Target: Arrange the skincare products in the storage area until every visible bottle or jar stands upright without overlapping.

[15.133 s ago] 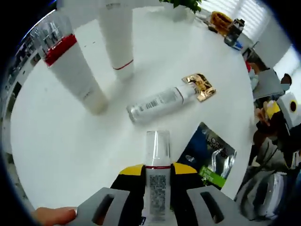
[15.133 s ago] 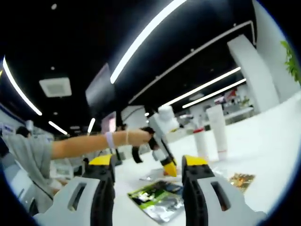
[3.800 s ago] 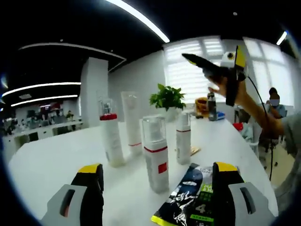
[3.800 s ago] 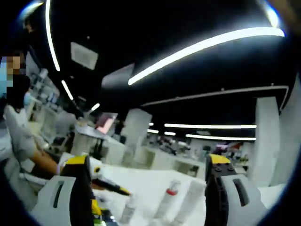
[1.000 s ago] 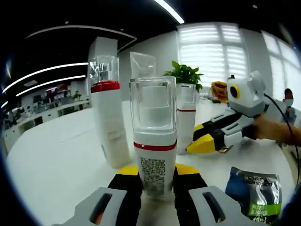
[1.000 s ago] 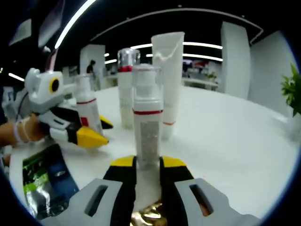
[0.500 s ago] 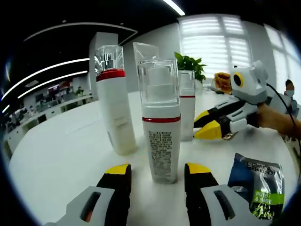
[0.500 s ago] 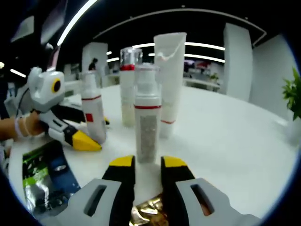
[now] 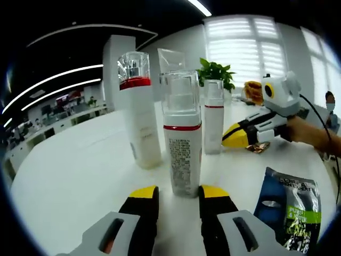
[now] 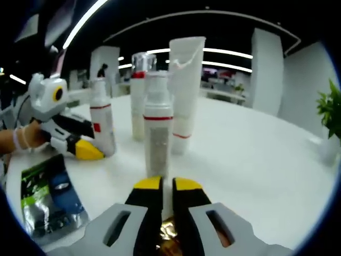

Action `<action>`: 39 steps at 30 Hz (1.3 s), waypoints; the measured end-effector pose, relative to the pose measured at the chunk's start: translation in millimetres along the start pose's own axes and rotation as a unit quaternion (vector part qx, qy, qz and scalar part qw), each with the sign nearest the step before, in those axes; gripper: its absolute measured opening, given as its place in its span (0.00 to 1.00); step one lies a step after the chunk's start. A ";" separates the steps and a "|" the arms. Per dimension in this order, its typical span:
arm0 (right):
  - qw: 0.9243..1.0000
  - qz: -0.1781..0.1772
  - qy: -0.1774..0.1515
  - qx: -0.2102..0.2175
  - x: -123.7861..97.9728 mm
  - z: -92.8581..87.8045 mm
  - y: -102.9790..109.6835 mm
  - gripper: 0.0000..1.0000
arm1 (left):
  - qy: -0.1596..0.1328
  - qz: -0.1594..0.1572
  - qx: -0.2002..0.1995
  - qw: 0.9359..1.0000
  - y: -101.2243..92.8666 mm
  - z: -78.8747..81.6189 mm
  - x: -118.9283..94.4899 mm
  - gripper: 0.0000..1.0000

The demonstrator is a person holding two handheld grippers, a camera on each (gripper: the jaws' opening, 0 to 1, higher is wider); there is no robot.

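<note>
On the round white bench (image 9: 69,176), the white pump bottle with a red band and clear cap (image 9: 183,138) stands upright, just ahead of the left claw (image 9: 176,198), whose jaws are slightly apart and empty. Right of that bottle stands a slimmer white pump bottle (image 10: 158,128); the right claw (image 10: 166,192) before it looks nearly closed, seemingly on nothing.

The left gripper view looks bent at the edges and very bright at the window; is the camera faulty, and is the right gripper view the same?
Left gripper view: fisheye bending, windows blown out, pump bottle sharp. Right gripper view: same bending, dark ceiling with glaring light strips, sachet slightly soft.
</note>
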State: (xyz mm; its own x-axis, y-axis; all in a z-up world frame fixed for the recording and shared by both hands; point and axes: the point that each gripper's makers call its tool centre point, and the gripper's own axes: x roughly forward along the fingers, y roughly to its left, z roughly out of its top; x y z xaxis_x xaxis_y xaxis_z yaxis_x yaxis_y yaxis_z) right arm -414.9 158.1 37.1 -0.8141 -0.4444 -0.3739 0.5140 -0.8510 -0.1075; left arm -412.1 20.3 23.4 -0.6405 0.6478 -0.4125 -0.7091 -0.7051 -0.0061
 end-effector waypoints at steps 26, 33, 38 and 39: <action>0.999 -0.014 -0.021 -0.022 13.5 12.4 -4.4 0.00 | 0.004 0.006 -0.004 1.000 5.6 0.6 1.8 0.24; 0.994 0.061 -0.041 -0.083 -4.2 8.5 18.5 0.17 | -0.005 -0.013 0.011 1.000 1.4 2.7 -5.3 0.24; 0.992 0.086 -0.044 -0.085 -5.3 8.3 31.5 0.25 | -0.013 -0.013 0.020 1.000 -0.6 6.9 -4.1 0.24; 0.992 0.077 -0.045 -0.092 -3.4 9.8 30.1 0.23 | -0.014 -0.013 0.022 1.000 -1.7 7.3 -3.2 0.24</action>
State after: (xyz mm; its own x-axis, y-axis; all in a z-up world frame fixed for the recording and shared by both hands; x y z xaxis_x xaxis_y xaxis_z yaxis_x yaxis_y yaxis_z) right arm -399.3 131.3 44.2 -0.7386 -0.5952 -0.3165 0.6680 -0.7092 -0.2253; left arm -411.0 21.5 31.4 -0.6295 0.6733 -0.3878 -0.7372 -0.6752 0.0243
